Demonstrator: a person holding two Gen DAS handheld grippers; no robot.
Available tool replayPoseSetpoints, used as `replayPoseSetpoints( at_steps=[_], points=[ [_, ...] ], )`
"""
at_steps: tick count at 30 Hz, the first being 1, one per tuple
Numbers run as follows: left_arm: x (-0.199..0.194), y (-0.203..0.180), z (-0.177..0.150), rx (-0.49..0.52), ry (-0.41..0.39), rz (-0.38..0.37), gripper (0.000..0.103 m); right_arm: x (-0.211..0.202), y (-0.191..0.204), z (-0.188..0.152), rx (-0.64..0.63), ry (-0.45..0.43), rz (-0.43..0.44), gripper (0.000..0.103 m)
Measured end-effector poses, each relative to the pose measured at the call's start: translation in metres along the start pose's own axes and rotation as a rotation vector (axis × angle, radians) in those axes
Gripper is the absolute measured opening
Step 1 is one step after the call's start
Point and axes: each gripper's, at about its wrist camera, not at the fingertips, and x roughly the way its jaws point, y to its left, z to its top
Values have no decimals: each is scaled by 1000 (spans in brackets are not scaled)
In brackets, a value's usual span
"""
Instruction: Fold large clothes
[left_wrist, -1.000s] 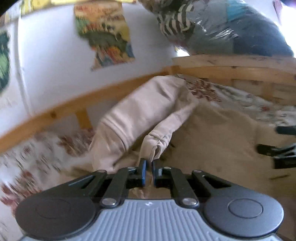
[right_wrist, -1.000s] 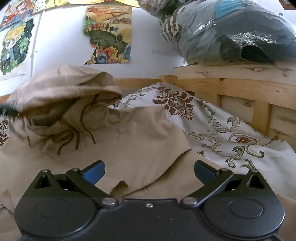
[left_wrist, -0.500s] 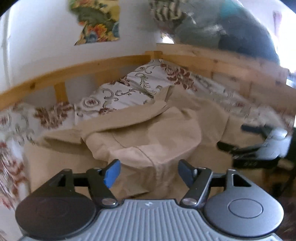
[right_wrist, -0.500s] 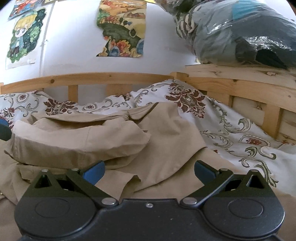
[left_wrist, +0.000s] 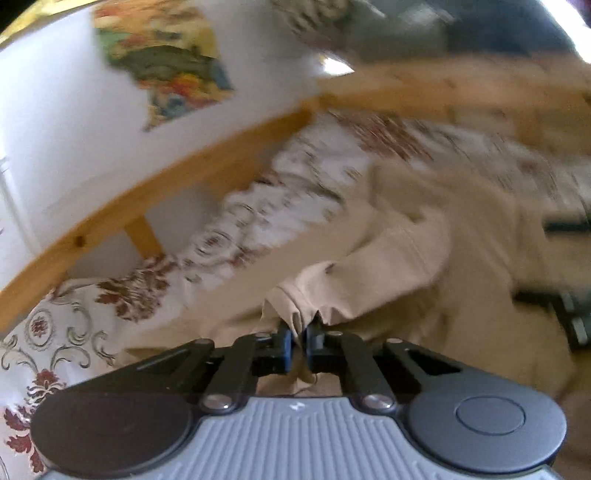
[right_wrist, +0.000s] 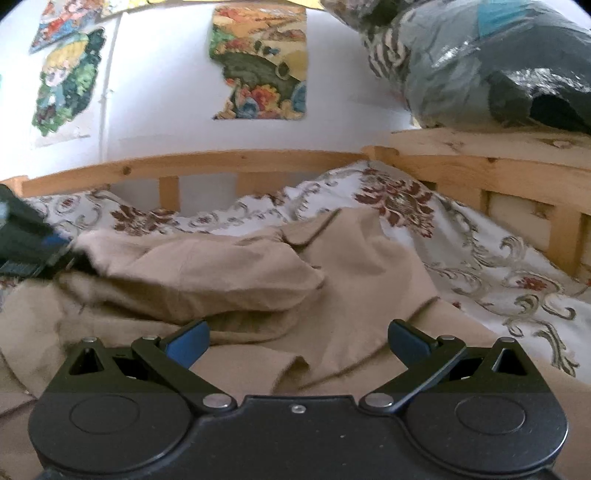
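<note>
A large beige garment (left_wrist: 399, 266) lies crumpled on the bed, with one part folded over the rest (right_wrist: 221, 273). My left gripper (left_wrist: 299, 332) has its jaws closing, and its pads pinch a small bunch of the garment's edge between them. It shows as a dark blurred shape (right_wrist: 29, 243) at the left edge of the right wrist view, touching the cloth. My right gripper (right_wrist: 297, 339) is open just above the beige cloth, nothing between its blue pads (right_wrist: 186, 341). It appears blurred at the right edge (left_wrist: 569, 299) of the left wrist view.
Floral bedding (right_wrist: 498, 266) covers the bed around the garment. A wooden bed rail (right_wrist: 221, 162) runs along the back and right side. A plastic bag of clothes (right_wrist: 480, 62) sits on the wooden ledge at the upper right. Posters (right_wrist: 258, 62) hang on the white wall.
The left gripper held the garment raised, let it drop flat and opened, then swung left and shut on the cloth's edge. The right gripper stayed open and nearly still.
</note>
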Motion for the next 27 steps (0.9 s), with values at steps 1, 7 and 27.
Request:
replayPoseSetpoints(
  at_steps=[1,7,27],
  points=[
    [-1,7,7,-29,-12,0,5,-2,2,2,2,-9,22,102],
    [-4,36,28,-85,-67,-33,4,-3,18,37,74,-43,259,89],
    [-28,73,15,-260,-255,-88,1,160,95,32,856,205,377,17]
  ],
)
